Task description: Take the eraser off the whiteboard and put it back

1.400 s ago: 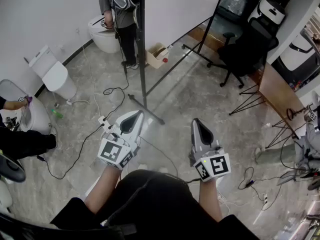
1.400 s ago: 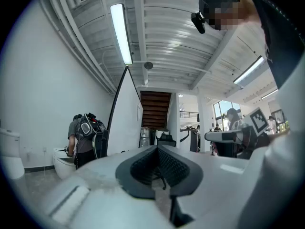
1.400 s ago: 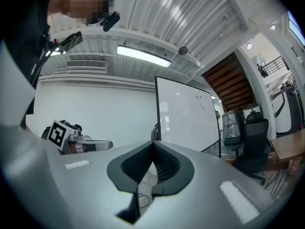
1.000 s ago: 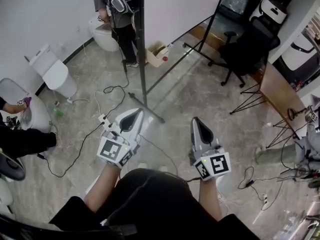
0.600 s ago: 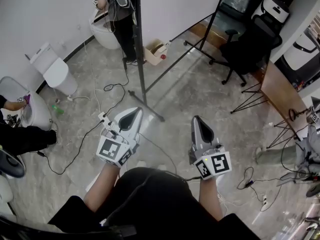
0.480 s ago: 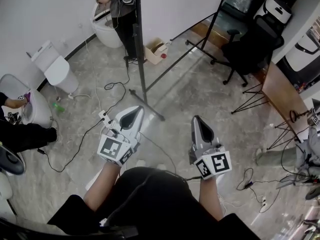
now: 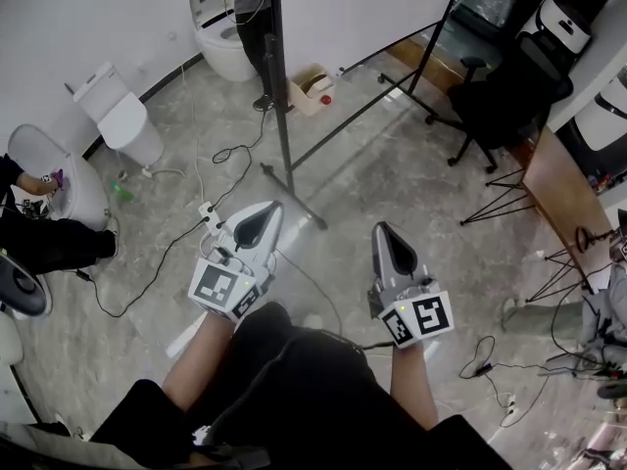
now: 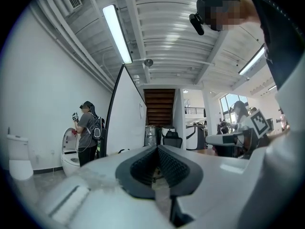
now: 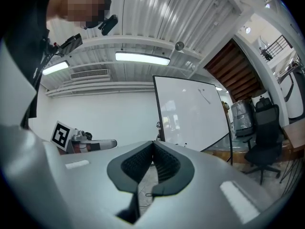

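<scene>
Head view: left gripper (image 7: 263, 213) and right gripper (image 7: 382, 235) both closed on nothing, well short of the whiteboard (image 7: 362, 8). Eraser too small to spot. Best step closer and open one claw before reaching.

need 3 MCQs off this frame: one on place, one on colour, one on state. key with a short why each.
1. Where is the cardboard box?
A) down by the foot of the whiteboard
B) on a desk
C) hung on a wall

2. What colour is the office chair?
A) red
B) black
C) white

3. How do the left hand-held gripper and the right hand-held gripper stand?
A) both wide open
B) one open, one shut
C) both shut, nothing between

Key:
1 A, the head view shows the box right beside the whiteboard's foot.
2 B, its seat and back are black.
3 C, each gripper view shows the jaws meeting with nothing between them.
</scene>
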The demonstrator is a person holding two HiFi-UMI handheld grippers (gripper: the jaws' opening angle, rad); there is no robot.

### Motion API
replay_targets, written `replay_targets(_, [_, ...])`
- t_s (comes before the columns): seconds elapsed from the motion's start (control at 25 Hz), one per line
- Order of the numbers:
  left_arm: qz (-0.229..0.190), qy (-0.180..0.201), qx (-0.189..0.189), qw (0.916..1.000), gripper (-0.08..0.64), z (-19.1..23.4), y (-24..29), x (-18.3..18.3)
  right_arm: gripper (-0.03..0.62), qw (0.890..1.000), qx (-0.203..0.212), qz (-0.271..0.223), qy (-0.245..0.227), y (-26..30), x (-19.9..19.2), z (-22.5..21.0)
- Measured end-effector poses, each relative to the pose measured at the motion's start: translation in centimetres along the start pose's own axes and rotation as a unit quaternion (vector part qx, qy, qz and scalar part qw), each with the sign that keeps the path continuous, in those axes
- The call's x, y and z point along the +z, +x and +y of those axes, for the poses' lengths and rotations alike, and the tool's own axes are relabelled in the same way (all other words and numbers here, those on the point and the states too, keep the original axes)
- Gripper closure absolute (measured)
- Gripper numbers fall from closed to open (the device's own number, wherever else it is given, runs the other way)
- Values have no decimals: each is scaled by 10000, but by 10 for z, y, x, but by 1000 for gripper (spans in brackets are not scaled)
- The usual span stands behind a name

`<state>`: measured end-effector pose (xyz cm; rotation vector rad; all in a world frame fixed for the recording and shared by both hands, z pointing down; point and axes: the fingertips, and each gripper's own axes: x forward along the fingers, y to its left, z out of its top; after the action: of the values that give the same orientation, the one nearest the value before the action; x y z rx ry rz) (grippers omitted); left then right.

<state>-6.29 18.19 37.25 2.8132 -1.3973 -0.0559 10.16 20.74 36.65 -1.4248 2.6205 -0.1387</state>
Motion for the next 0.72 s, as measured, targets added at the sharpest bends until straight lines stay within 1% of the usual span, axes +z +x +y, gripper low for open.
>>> replay_targets(0.16, [-3, -78, 71, 9999, 555, 3, 1, -3, 583, 10000, 63, 29, -2, 4, 0, -4])
replay_targets(0.36, [39, -96, 29, 9999, 555, 13, 10, -7, 583, 10000, 32, 92, 8, 18, -4, -9])
replay_targets(0.72, [49, -192, -181, 9996, 555, 58, 45, -6, 583, 9999, -86, 76, -26, 72, -2, -16])
